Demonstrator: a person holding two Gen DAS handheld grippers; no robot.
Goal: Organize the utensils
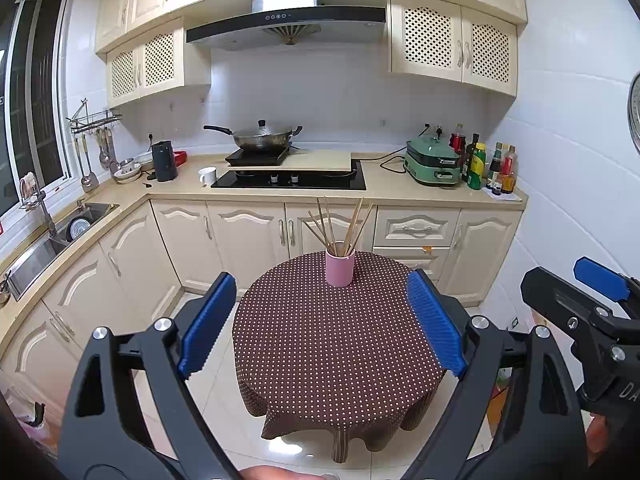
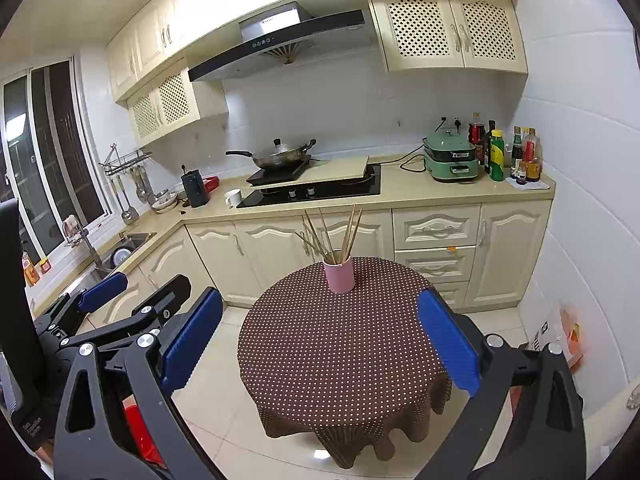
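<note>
Small round table (image 1: 340,360), brown cloth with white dots, sits at centre frame in both wrist views, on a pale tiled floor. At the table's far edge, just above centre of frame, stands a pink cup (image 1: 339,268), upright. A bunch of wooden chopsticks (image 1: 340,224) stands in it, tips fanned out left and right above the rim. The rest of the cloth shows bare.

Left gripper (image 1: 320,324): fills the lower part of its own view, blue pads wide apart, nothing between them but the table seen beyond. It hangs short of the table, touching nothing. In the right wrist view it appears again at lower left, alongside the other gripper.

Right gripper (image 2: 320,340): same posture in the lower part of its view, blue pads spread wide, nothing clamped. The cup lies above and between the pads in frame, well apart from them. In the left wrist view part of this gripper shows at the right edge.

Background, upper half of frame: cream cabinets, a range hood, a black stovetop (image 1: 289,180) with a lidded wok (image 1: 262,138) on it. White mug (image 1: 207,176) to the left of the stove. Green cooker (image 1: 434,162) and a cluster of bottles (image 1: 486,168) at upper right. Sink (image 1: 60,236) at left edge under the window.
</note>
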